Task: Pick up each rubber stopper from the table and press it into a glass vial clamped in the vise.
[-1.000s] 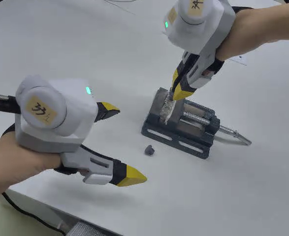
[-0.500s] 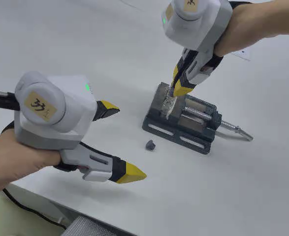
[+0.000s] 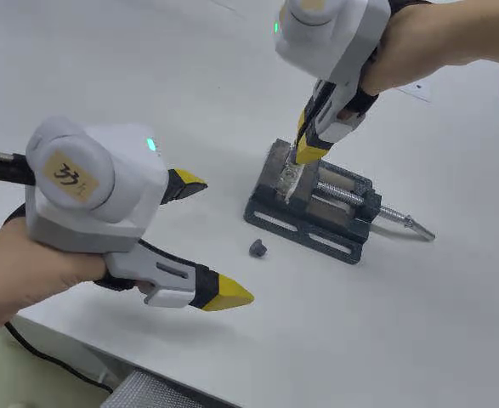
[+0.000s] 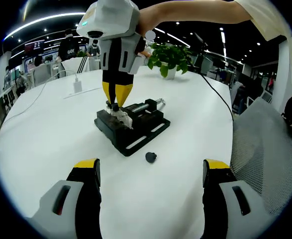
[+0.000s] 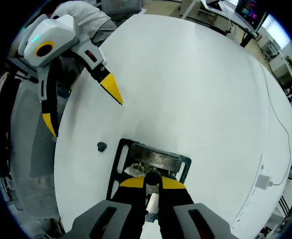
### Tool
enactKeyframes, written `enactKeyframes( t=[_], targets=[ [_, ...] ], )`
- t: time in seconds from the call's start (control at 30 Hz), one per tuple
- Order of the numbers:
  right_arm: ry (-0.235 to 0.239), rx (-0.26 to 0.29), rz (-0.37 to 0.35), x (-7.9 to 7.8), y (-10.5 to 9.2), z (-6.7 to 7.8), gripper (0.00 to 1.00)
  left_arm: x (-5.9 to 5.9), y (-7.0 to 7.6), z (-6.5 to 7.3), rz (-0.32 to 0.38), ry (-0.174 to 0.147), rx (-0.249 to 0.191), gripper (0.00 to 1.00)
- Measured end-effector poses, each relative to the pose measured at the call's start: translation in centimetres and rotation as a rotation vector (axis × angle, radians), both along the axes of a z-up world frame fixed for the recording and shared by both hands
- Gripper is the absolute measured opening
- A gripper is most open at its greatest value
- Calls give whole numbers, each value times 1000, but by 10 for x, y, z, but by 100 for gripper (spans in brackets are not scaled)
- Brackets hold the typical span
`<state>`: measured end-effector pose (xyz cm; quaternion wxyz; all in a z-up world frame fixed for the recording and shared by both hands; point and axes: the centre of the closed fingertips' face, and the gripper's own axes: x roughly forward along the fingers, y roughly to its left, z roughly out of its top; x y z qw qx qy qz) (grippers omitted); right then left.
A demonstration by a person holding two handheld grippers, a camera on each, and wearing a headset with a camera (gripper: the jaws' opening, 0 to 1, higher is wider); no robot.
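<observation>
White counter (image 3: 104, 68): vise (image 3: 334, 231) mid-frame clamps vial (image 3: 290, 181). Right tool (image 3: 303, 156) clenched on stopper (image 5: 153, 178) at vial mouth. Second stopper (image 3: 258, 248) loose below vise. Left tool (image 3: 213, 240) released, lower left.

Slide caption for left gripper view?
Open left gripper faces the vise as the right gripper holds a stopper at the clamped vial; spare stopper on table.
</observation>
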<state>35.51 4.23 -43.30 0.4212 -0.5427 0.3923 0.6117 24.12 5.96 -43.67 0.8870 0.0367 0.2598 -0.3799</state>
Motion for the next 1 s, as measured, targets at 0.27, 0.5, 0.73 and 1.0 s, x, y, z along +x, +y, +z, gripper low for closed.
enactKeyframes(
  t=[0.27,0.5,0.73,1.0],
  targets=[
    [-1,19,-53,4,1,-1,3,0,-1,0,5,0,-5,83],
    [-5,34,16,-1,-2,2,5,0,0,2,12,-2,-6,82],
    [-18,34,71,-2,-2,2,6,-1,1,3,15,-3,-3,82],
    [-15,33,107,-3,-3,2,12,-2,2,4,17,-2,-2,82]
  ],
)
